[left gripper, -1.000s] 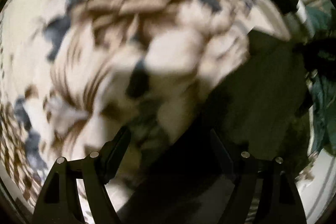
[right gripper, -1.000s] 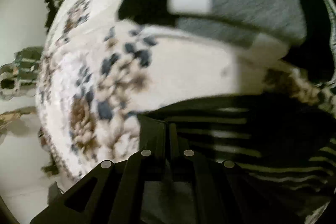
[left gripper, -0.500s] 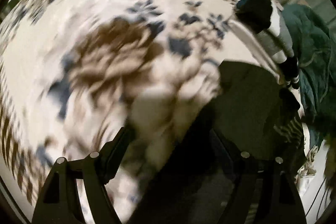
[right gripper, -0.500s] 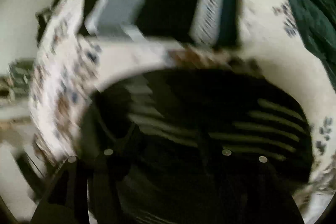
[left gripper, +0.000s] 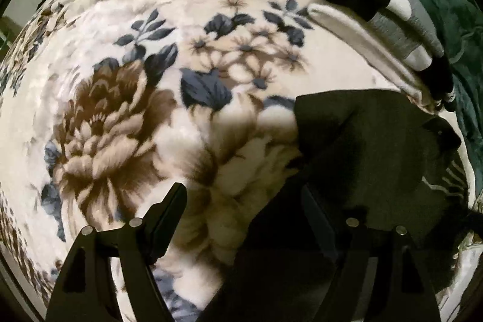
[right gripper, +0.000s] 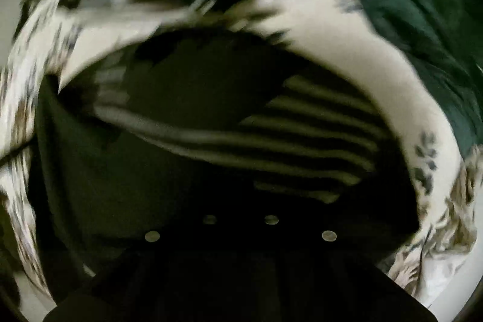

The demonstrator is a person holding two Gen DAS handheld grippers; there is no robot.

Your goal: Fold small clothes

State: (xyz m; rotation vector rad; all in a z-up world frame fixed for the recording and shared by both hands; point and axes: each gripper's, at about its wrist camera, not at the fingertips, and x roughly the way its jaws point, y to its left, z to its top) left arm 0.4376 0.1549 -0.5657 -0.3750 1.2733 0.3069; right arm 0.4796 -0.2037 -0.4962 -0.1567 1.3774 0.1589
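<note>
Left to right: the left gripper (left gripper: pixel 241 219) has its fingers spread wide, pinching nothing, over the floral blanket (left gripper: pixel 126 98), which reads sharper than half a second ago. The dark garment (left gripper: pixel 362 159) lies at four o'clock beside it. A folded stack (left gripper: pixel 392 17) sits at one o'clock. The right gripper (right gripper: pixel 240 227), open half a second ago, looks pressed together on the striped garment (right gripper: pixel 302 135), probably starting a fold.

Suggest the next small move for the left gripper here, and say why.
Probably shift the left gripper right and close on the edge of the dark garment. Its fingers are spread wide with nothing between them but floral blanket, and the garment's near edge lies by the right-hand finger. The right view is too dark and blurred to judge.
</note>
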